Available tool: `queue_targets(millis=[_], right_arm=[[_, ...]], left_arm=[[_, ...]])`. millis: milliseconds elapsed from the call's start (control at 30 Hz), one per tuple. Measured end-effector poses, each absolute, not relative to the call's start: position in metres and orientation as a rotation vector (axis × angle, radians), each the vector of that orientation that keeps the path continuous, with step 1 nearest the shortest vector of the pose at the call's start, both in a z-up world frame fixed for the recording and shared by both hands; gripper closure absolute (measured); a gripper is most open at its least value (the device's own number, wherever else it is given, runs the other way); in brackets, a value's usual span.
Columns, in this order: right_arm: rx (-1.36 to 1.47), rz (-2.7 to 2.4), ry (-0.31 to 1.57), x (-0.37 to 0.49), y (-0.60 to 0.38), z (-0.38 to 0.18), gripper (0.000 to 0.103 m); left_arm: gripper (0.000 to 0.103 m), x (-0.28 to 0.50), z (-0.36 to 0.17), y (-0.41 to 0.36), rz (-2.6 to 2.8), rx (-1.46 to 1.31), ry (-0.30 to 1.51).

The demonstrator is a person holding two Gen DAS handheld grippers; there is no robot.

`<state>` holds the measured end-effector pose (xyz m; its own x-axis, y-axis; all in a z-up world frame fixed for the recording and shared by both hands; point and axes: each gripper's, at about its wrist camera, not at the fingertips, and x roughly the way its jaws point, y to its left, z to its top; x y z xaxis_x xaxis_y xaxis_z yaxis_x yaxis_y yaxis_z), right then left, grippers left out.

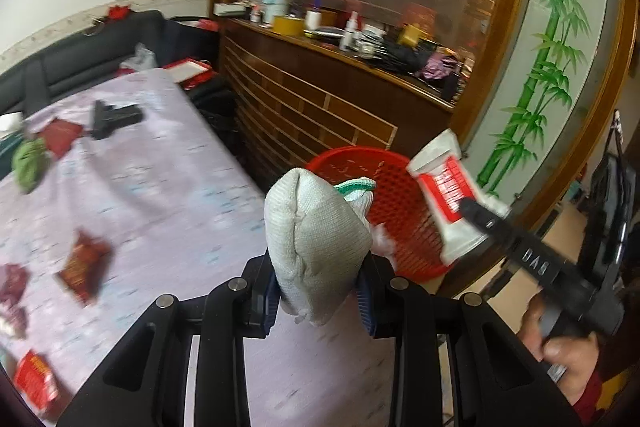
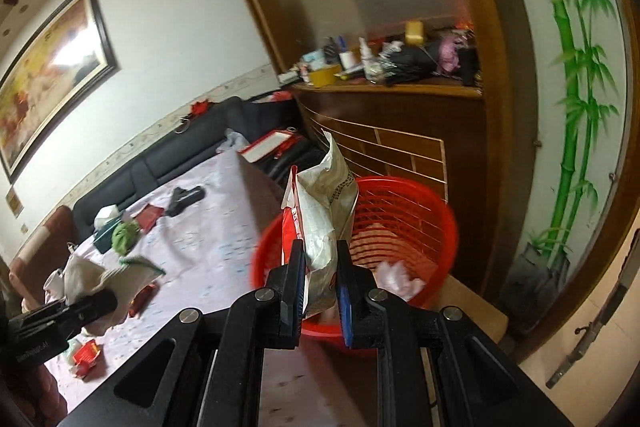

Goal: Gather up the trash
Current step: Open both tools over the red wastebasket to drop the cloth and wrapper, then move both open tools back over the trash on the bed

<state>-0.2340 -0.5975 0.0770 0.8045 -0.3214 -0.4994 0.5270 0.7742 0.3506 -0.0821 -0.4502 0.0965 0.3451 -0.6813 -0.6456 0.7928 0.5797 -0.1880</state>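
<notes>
Above the red basket point(image 2: 404, 223), the right hand-held gripper point(image 2: 318, 287) pinches a white-and-red wrapper point(image 2: 324, 211); beside the basket, the left hand-held gripper point(image 1: 320, 303) clamps a knit glove point(image 1: 316, 235).

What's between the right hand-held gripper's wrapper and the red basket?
Nothing visible. The right hand-held gripper holds the white and red wrapper at the near rim of the red basket, whose mouth is open, with crumpled paper low inside.

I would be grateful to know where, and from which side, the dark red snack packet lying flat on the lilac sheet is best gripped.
The dark red snack packet lies flat and tilted on the lilac sheet, so I would probably come from above and pinch its raised, crinkled top corner, one finger sliding under the edge.
</notes>
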Motion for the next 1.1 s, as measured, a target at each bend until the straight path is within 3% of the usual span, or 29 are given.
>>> queue_targets(millis=[167,233,333,400,633,867,1100], right_arm=[[0.551,-0.474,0.461,-0.227,-0.63,0.067,0.087],[0.557,-0.479,0.465,-0.223,-0.639,0.063,0.087],[0.566,-0.492,0.466,-0.217,-0.655,0.06,0.085],[0.595,-0.493,0.476,-0.215,-0.665,0.055,0.071],[0.585,-0.498,0.476,-0.226,-0.659,0.051,0.07],[0.46,-0.484,0.528,-0.218,-0.606,0.057,0.054],[0.272,-0.375,0.564,-0.193,-0.516,0.06,0.051]], left_arm=[[0.068,-0.078,0.087,-0.497,-1.003,0.18,0.785],[0.047,-0.074,0.081,-0.51,-0.993,0.18,0.789],[0.046,-0.071,0.076,-0.515,-0.998,0.173,0.816],[0.046,-0.072,0.075,-0.511,-0.996,0.178,0.815],[0.042,-0.08,0.083,-0.465,-0.93,0.206,0.744],[0.04,-0.088,0.078,-0.39,-0.83,0.243,0.708],[0.04,-0.091,0.071,-0.306,-0.71,0.223,0.686]])
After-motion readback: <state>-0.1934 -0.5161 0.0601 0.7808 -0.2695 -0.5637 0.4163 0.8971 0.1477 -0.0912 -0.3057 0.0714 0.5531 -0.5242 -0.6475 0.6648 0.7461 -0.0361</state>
